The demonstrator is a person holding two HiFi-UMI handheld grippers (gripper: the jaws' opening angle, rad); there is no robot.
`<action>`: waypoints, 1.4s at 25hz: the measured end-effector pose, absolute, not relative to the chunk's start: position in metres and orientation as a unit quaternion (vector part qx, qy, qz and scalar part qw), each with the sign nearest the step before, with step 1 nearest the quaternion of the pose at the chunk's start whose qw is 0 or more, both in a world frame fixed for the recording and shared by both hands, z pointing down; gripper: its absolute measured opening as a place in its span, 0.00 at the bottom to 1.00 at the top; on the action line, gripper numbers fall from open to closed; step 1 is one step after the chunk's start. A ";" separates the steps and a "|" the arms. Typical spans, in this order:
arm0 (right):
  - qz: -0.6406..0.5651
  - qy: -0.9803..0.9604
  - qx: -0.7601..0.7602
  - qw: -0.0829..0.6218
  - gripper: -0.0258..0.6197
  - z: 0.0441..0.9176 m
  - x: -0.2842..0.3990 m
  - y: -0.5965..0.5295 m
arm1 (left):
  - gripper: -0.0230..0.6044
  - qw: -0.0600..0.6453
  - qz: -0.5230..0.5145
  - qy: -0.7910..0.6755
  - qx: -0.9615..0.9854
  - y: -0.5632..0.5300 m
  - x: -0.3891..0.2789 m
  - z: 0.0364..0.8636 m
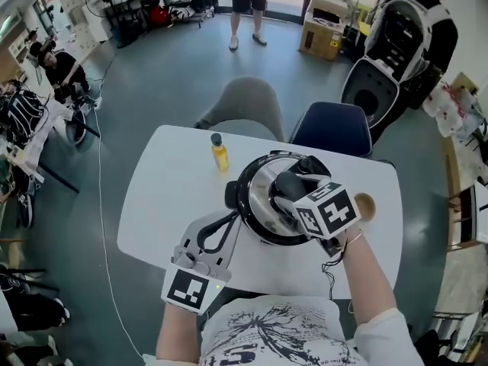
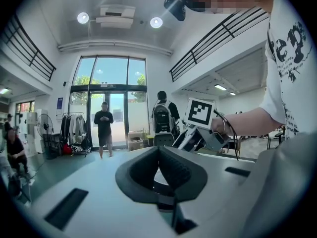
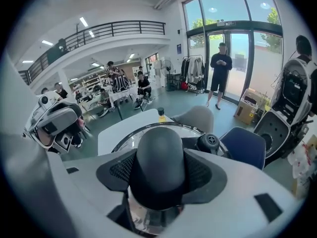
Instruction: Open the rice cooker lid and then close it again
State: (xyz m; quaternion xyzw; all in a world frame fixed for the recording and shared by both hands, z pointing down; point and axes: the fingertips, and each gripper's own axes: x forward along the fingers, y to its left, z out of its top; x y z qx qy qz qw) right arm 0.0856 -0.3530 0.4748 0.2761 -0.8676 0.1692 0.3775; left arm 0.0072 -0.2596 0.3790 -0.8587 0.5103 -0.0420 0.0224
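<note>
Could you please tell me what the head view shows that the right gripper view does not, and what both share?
Only the head view: a small round wooden object right of the cooker, and the person's right forearm. Only the right gripper view: the right gripper seen close, shut on the black lid knob, and a balcony. Both: the cooker's shiny lid, yellow bottle, blue chair, left gripper.

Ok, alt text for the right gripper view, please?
The right gripper is closed on the black lid knob of a rice cooker on a white table. Beyond stand a yellow bottle, a grey chair and a blue chair; the left gripper shows at left.
</note>
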 end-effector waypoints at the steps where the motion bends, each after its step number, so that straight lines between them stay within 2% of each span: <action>1: 0.168 -0.868 0.275 0.377 0.49 0.476 0.084 -0.356 | 0.06 0.023 -0.044 0.510 -0.859 -0.263 0.008 0.381; 16: 0.174 -0.864 0.270 0.387 0.50 0.490 0.075 -0.371 | 0.06 0.012 -0.048 0.516 -0.855 -0.273 0.008 0.391; 27: 0.166 -0.872 0.289 0.359 0.51 0.488 0.075 -0.367 | 0.06 0.015 -0.044 0.514 -0.857 -0.265 0.007 0.388; 29: 0.164 -0.876 0.292 0.346 0.54 0.482 0.075 -0.364 | 0.06 0.017 -0.039 0.515 -0.856 -0.262 0.006 0.383; 31: 0.162 -0.878 0.297 0.339 0.62 0.476 0.075 -0.359 | 0.06 0.018 -0.036 0.514 -0.857 -0.258 0.006 0.376; 35: 0.122 -0.878 0.339 0.315 0.60 0.453 0.082 -0.356 | 0.06 0.026 -0.042 0.503 -0.863 -0.244 0.007 0.366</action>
